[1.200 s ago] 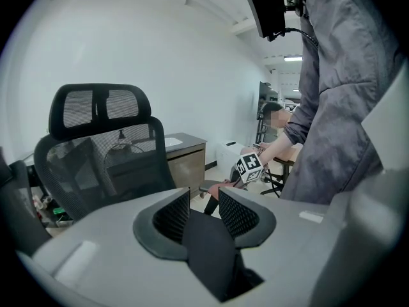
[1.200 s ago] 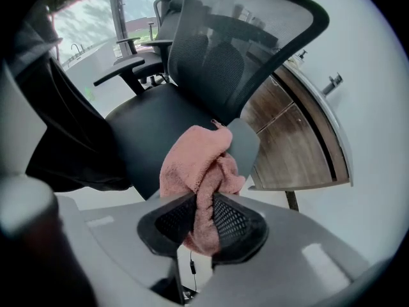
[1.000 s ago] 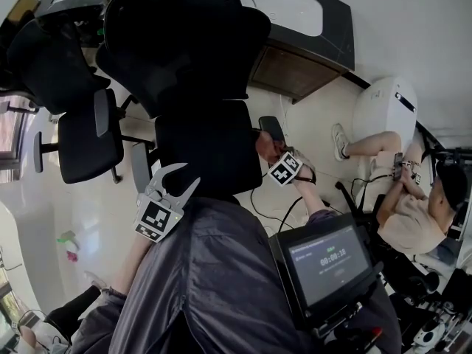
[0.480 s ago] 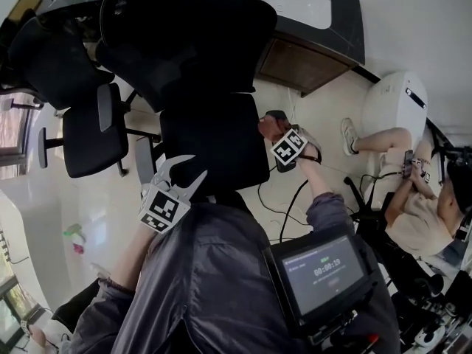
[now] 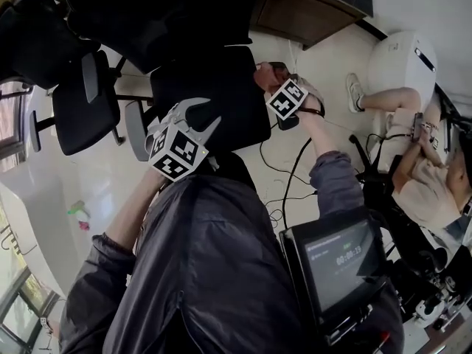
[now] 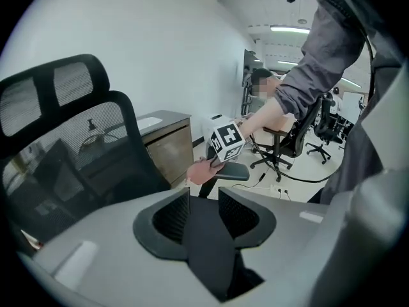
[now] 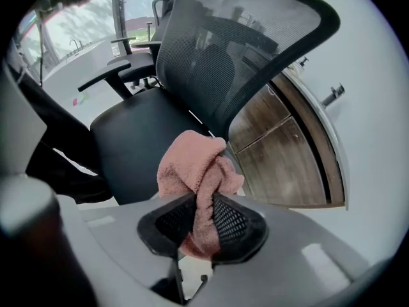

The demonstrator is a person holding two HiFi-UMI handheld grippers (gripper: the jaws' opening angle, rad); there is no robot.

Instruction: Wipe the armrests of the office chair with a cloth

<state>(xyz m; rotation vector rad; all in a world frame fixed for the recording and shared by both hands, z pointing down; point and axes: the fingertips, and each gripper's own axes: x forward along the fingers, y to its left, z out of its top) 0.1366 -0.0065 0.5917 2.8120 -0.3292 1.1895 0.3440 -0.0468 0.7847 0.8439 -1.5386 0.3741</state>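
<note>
The black mesh office chair [image 5: 214, 87] stands in front of me. My right gripper [image 5: 267, 76] is shut on a bunched pink cloth [image 7: 198, 168] and points steeply down, holding it on the chair's right armrest [image 6: 235, 170]. In the left gripper view the cloth [image 6: 201, 171] sits at that armrest's near end, below the right gripper's marker cube. My left gripper [image 5: 193, 113] hangs open and empty by the seat's left side, close to the grey left armrest [image 5: 136, 127]. That far armrest [image 7: 105, 78] also shows in the right gripper view.
A second black office chair [image 5: 81, 102] stands to the left. A wood-fronted cabinet [image 5: 310, 13] is behind the chair. Cables [image 5: 287, 175] run over the floor at the right. A person [image 5: 428, 183] sits at the far right beside a white rounded unit [image 5: 402, 61].
The left gripper has dropped and come forward toward the chair's left side. The right gripper has slid the cloth along the right armrest. My head view has tilted further down.
</note>
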